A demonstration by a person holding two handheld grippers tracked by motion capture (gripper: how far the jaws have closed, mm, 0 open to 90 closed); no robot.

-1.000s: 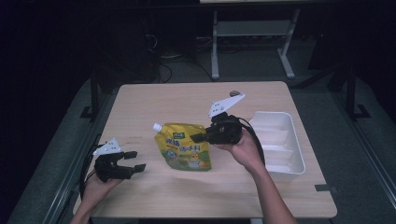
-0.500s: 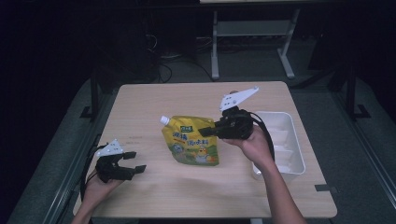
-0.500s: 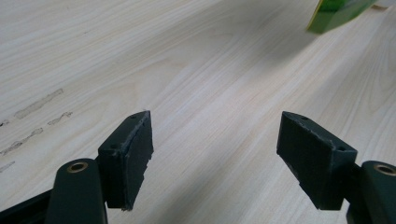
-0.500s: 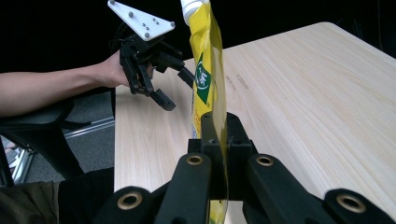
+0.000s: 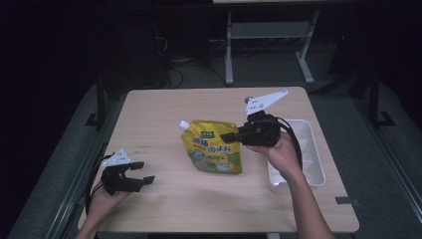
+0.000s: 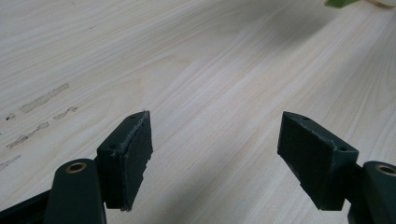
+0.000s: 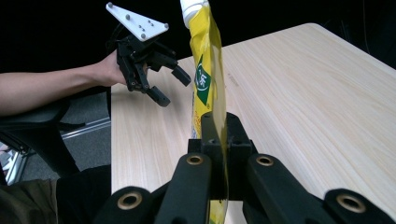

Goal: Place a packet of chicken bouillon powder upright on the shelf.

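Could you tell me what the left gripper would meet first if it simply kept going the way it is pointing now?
Probably just bare table. The left gripper sits open and low, aimed across the wood. The yellow pouch, held up by the right gripper, is farther on and seemingly off that line, though depth is hard to judge.

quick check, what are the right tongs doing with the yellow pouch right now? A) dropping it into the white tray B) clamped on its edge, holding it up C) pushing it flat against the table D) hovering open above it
B: in the right gripper view the right tongs are closed on the thin edge of the yellow pouch, which stands upright with its white cap on top, beside the white tray, not in it.
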